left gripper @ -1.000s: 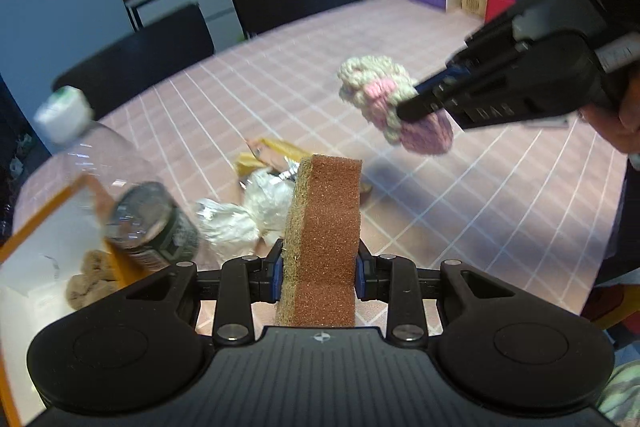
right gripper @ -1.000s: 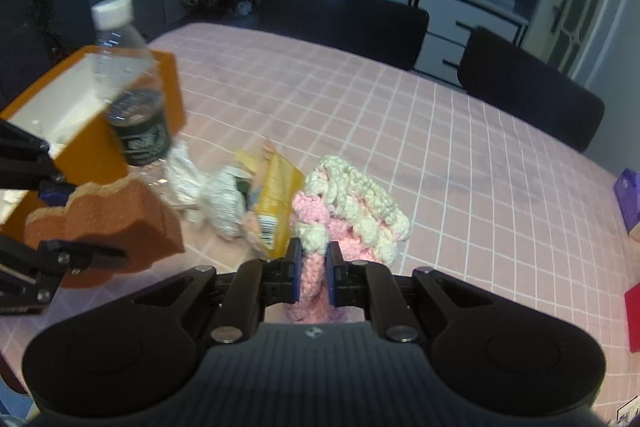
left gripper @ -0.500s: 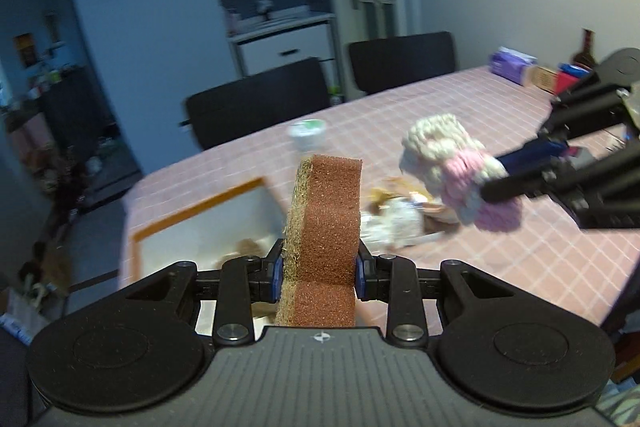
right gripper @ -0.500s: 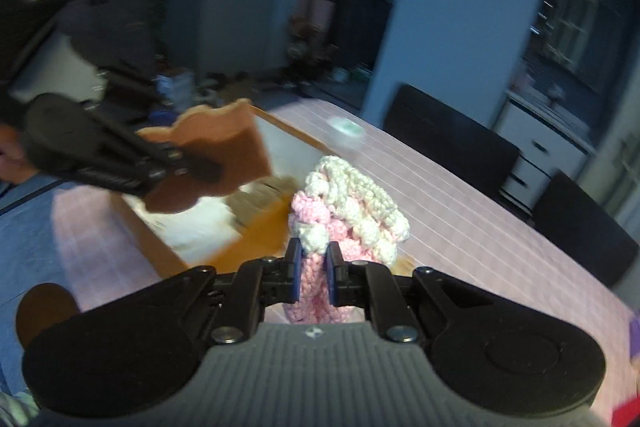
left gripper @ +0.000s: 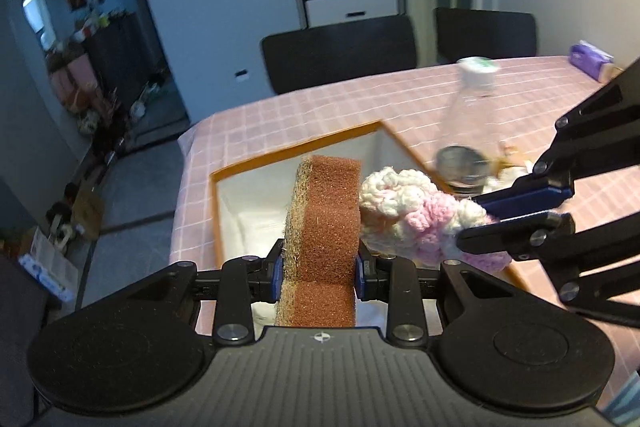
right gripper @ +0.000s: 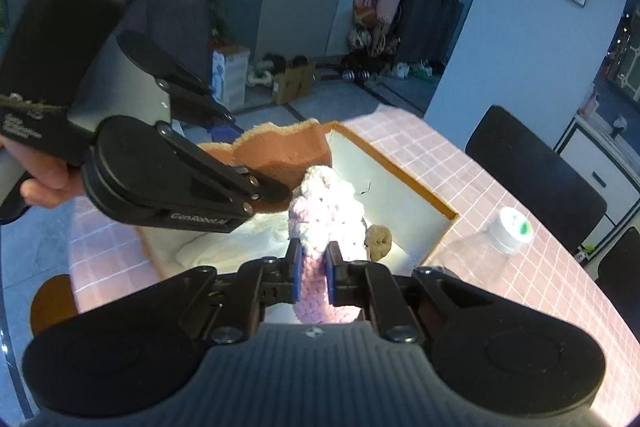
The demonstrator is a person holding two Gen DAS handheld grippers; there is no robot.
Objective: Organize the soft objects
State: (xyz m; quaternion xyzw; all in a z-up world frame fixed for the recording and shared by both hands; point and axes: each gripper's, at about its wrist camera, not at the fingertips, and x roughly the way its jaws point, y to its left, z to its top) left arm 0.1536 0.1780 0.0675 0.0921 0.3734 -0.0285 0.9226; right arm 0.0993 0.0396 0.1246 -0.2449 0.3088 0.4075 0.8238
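Observation:
My left gripper (left gripper: 319, 267) is shut on a brown sponge (left gripper: 324, 227) with a rough tan side, held upright over the orange-rimmed white box (left gripper: 280, 157). My right gripper (right gripper: 313, 267) is shut on a pink and white crocheted piece (right gripper: 326, 211), held above the same box (right gripper: 404, 179). The crocheted piece (left gripper: 416, 215) hangs just right of the sponge, close to touching it. In the right wrist view the sponge (right gripper: 280, 151) and the left gripper (right gripper: 260, 193) sit to the left over the box. A small brown knitted item (right gripper: 379, 237) lies inside the box.
A clear plastic bottle with a white cap (left gripper: 474, 123) stands on the pink checked tablecloth (left gripper: 520, 95) right of the box; it also shows in the right wrist view (right gripper: 496, 239). Black chairs (left gripper: 340, 51) line the far side. A purple tissue pack (left gripper: 592, 61) lies far right.
Both grippers have swung left from above the table's wrappers to above the orange-rimmed box, each still holding its object. The sponge and crocheted piece are now closer together.

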